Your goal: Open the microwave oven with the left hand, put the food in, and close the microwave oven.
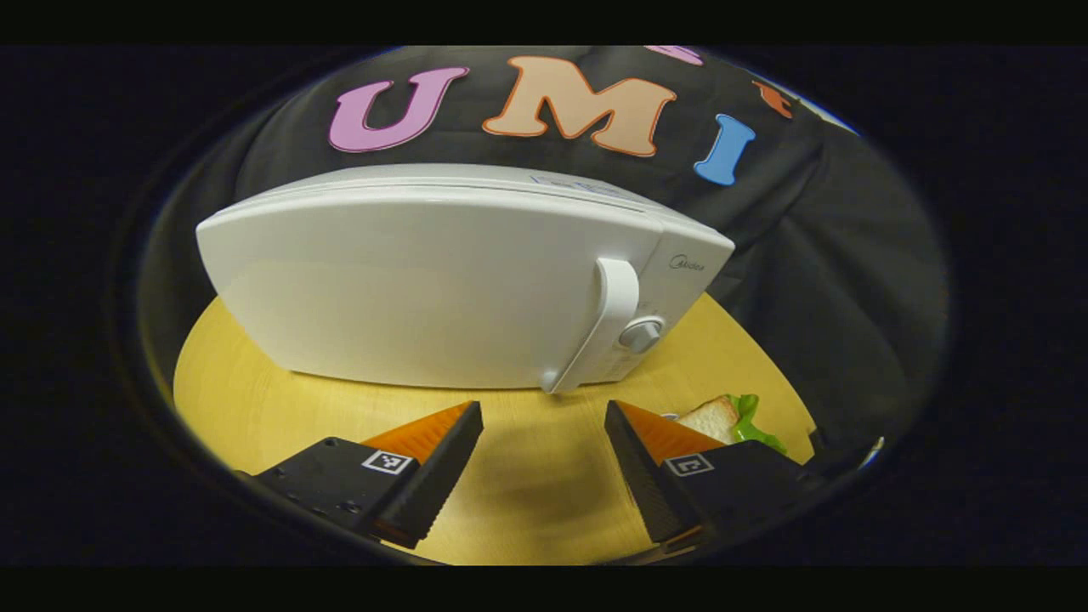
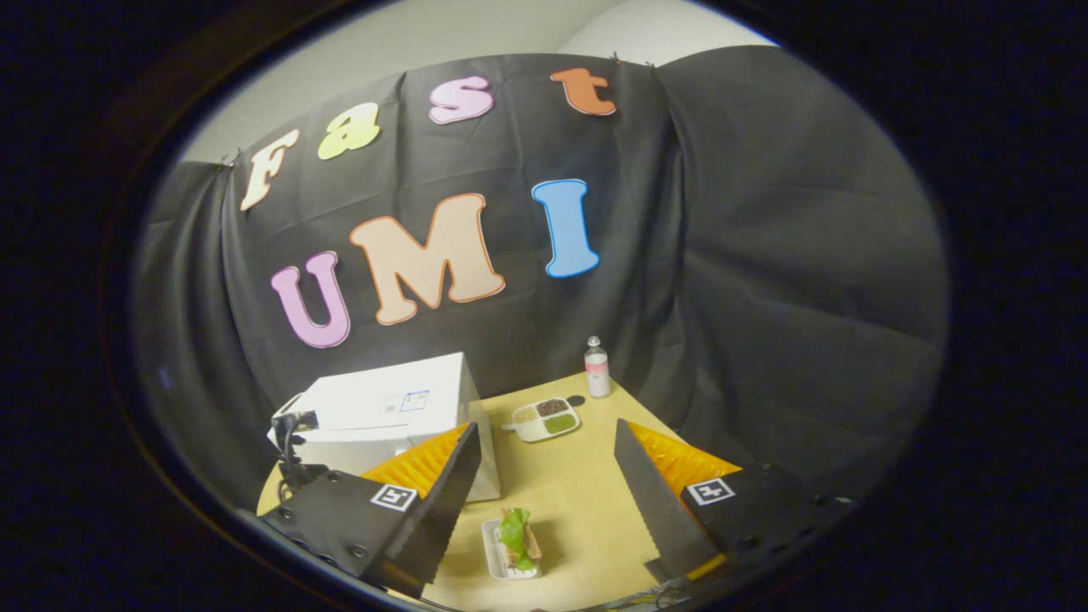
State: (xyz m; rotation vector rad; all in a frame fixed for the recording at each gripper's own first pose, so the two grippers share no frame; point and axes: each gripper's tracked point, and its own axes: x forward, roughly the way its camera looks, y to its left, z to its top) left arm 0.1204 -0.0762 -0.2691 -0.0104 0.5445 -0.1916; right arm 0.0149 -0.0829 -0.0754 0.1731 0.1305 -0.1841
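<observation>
Left gripper view gives me the glossy white, round-cornered microwave oven (image 1: 442, 280) shut on the pale wooden table (image 1: 280, 399), bare tabletop before its handle (image 1: 605, 323). My left gripper (image 1: 544, 442) gapes empty. Right of the microwave, the lettuce sandwich (image 2: 516, 537) lies on a white tray between my right gripper's (image 2: 548, 476) spread fingers.

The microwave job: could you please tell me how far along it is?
Nothing looks done: the microwave door is shut. In hand: the left gripper is open, facing the handle, not touching it. Left: open the door, load the sandwich lying under the open right gripper, and close up.
</observation>
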